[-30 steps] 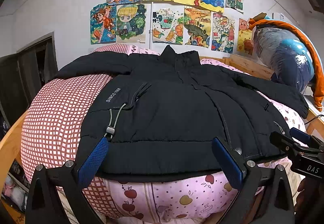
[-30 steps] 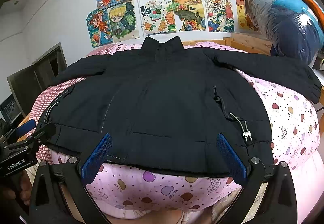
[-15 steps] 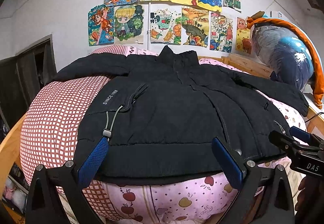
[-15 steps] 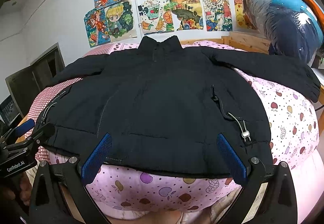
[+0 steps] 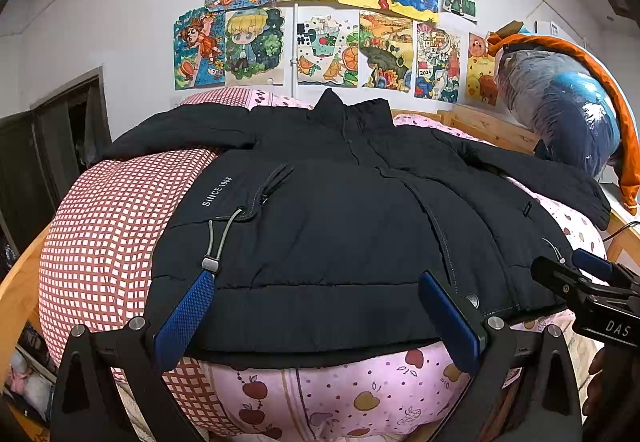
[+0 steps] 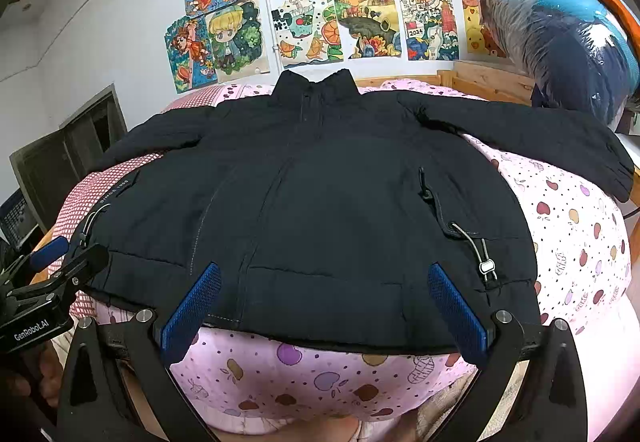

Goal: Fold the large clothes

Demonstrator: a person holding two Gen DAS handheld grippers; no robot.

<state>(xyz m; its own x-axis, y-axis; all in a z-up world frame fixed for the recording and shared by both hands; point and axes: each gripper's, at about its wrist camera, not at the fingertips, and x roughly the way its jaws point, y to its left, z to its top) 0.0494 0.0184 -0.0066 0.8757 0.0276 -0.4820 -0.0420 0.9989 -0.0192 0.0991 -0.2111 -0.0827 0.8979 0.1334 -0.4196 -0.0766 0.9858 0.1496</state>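
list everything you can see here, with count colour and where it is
jacket: 1, black, spread flat on the bed, sleeves out
quilt: 1, pink with fruit print, under the jacket
checked cover: 1, red and white, left side of the bed
bed frame: 1, wooden, around the bedding
drawings: about a dozen, multicoloured, on the wall
bagged bedding: 1, blue, far right
left gripper: 1, black, blue pads, open at the hem
right gripper: 1, same, open at the hem

Bedroom backdrop — bedding, drawings, a bagged bundle

Pink fruit-print quilt (image 6: 568,226) at 3 o'clock, red-checked cover (image 5: 100,226) at 9; children's drawings (image 5: 320,26) on the wall at 12; plastic-wrapped bundle (image 6: 560,42) — possibly bedding — at 2; wooden bed frame (image 6: 480,80).
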